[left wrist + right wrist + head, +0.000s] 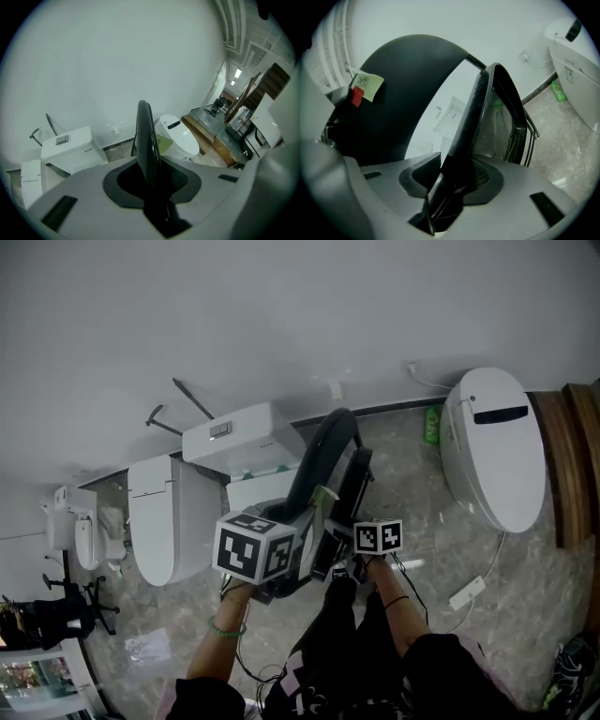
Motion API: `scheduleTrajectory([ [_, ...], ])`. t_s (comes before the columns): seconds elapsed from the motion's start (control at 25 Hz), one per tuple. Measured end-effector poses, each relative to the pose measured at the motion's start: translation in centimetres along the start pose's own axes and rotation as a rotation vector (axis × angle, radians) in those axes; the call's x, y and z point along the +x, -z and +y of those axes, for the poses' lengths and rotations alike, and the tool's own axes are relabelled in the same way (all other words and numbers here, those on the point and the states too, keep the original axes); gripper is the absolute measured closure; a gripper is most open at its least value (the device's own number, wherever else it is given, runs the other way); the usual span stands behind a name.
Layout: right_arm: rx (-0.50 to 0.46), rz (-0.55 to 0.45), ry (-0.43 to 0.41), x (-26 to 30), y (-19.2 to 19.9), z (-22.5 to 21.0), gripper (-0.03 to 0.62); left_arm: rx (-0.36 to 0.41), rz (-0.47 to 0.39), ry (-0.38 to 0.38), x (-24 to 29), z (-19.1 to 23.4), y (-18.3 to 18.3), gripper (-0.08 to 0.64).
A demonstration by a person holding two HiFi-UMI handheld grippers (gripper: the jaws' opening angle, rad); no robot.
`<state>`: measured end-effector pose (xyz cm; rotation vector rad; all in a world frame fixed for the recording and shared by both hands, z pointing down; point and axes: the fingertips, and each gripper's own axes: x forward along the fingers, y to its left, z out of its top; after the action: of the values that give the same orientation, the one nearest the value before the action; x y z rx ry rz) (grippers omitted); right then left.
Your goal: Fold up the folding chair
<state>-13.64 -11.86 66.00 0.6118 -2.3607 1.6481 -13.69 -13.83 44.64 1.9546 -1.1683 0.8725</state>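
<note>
We've left gripper [149, 174] and right gripper [457, 180] each clamped on a folding chair [323, 451] rim held between the jaws. It looks stiff and lightish (maybe slippery).

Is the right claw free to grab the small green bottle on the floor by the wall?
Probably not: the right claw is clamped on the black folding chair, so it would have to let go before going for the small green bottle.
</note>
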Motion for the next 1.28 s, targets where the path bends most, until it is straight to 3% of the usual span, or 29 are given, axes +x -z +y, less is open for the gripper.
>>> scheduleTrajectory([
  [0.12,0.005,0.011,-0.039,1.2,-0.2,0.6,0.449,-0.024,-0.002,0.051,-0.5,2.1,-0.1,0.486],
  [0.2,0.015,0.009,-0.073,1.7,-0.6,0.9,0.454,0.014,0.022,0.087,-0.7,3.1,0.0,0.481],
  [0.32,0.119,-0.054,-0.153,2.3,-1.8,1.3,0.455,0.1,0.053,0.158,-1.0,4.0,0.0,0.452],
  [0.4,0.198,-0.092,-0.18,2.8,-2.5,1.3,0.456,0.118,0.052,0.204,-1.1,4.5,-0.1,0.432],
  [0.56,0.207,-0.102,-0.105,3.7,-2.6,1.5,0.505,0.152,0.051,0.197,-1.6,5.7,0.1,0.414],
  [0.72,0.344,-0.203,-0.085,3.1,-3.0,1.3,0.523,0.164,0.042,0.207,-1.8,5.6,0.1,0.414],
  [0.92,0.402,-0.279,-0.032,1.3,-3.0,0.2,0.523,0.234,0.069,0.242,-1.0,3.6,-0.3,0.413],
  [1.28,0.461,-0.467,0.031,-3.5,-5.7,-0.7,0.535,0.243,0.077,0.341,0.5,2.0,-4.8,0.463],
])
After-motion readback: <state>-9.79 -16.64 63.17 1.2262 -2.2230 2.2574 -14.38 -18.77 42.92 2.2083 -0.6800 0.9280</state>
